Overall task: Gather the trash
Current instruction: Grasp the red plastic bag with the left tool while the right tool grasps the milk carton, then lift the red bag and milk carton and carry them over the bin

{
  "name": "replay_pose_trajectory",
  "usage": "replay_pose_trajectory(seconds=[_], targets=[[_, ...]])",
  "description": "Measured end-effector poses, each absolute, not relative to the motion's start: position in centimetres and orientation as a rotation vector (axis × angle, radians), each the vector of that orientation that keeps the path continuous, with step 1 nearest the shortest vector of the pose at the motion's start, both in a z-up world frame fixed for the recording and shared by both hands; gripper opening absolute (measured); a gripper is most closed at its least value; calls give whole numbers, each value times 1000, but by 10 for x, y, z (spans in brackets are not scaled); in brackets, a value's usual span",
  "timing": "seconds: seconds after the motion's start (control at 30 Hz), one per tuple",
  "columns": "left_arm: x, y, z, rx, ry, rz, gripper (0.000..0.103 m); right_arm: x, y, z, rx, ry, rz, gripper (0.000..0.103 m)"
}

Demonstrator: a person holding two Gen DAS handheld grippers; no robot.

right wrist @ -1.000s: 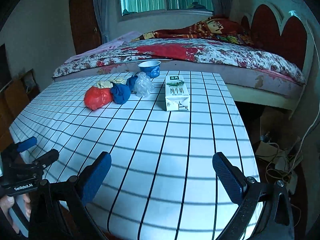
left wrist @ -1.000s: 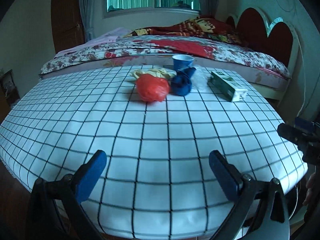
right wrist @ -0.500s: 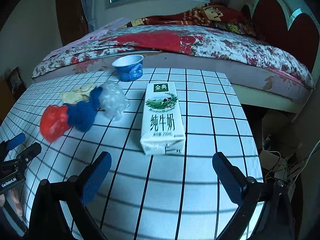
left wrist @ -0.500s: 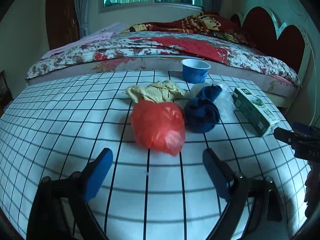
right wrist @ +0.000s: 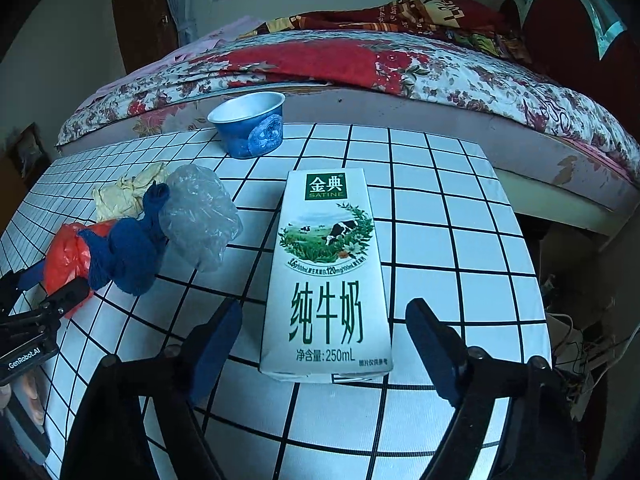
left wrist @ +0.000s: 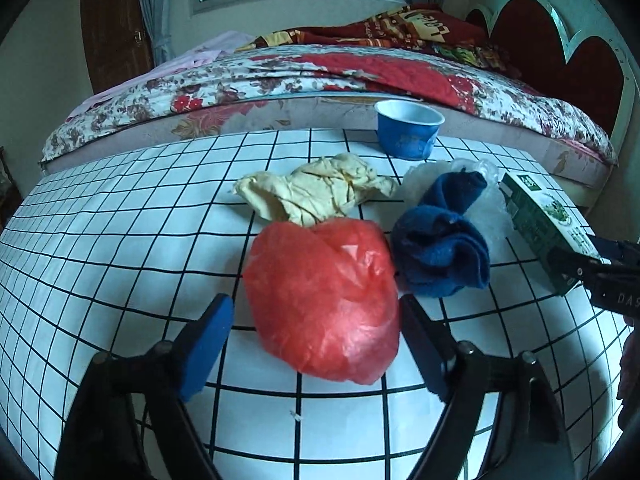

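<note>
I am holding the left gripper (left wrist: 316, 320) wide open, its blue pads flanking the near end of the red plastic bag (left wrist: 324, 300) without clamping it; nothing is gripped. I am keeping the right gripper (right wrist: 324, 316) spread just as wide, one pad on each side of the near end of the milk carton (right wrist: 328, 276), which is lying flat with gaps showing on both sides.

The bag is sitting mid-table with the crumpled yellow paper (left wrist: 316, 192) touching its far side and the blue cloth (left wrist: 444, 252) just beside it on the right. A clear plastic wad (right wrist: 200, 216) is resting against the cloth, between it and the carton. The blue paper cup (right wrist: 252, 128) is standing upright near the table's far edge.

The checked table (right wrist: 448, 240) is leaving open grid to the carton's right before its right edge drops away, and open grid to the left of the bag. The bed (right wrist: 360, 60) is running along just past the far edge.

The carton is reading "金典 SATINE", "纯牛奶" and "净含量:250mL". The left gripper's body, seen from the right wrist camera, is showing "GenRobot.AI".
</note>
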State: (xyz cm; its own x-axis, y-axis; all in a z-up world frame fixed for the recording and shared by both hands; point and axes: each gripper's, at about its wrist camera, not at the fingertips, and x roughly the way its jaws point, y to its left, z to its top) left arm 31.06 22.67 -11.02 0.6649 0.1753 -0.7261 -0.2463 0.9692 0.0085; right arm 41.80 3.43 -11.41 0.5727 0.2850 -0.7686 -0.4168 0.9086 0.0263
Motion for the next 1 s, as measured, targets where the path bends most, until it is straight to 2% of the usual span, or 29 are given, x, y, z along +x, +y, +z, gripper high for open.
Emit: replay_pose_trajectory(seconds=[0.13, 0.2, 0.3, 0.4, 0.57, 1.0], targets=[[314, 229, -115, -104, 835, 223, 70, 421, 36, -118, -165, 891, 415, 68], [316, 230, -118, -112, 849, 210, 54, 423, 35, -121, -168, 903, 409, 60], [315, 230, -119, -128, 864, 191, 38, 421, 33, -121, -176, 910, 409, 58], [309, 231, -117, -132, 864, 178, 28, 416, 30, -121, -180, 916, 408, 58], [291, 233, -111, -129, 837, 190, 24, 401, 21, -117, -183, 897, 410, 56], [207, 206, -83, -91, 713, 212, 24, 309, -18, -73, -149, 758, 434, 56]])
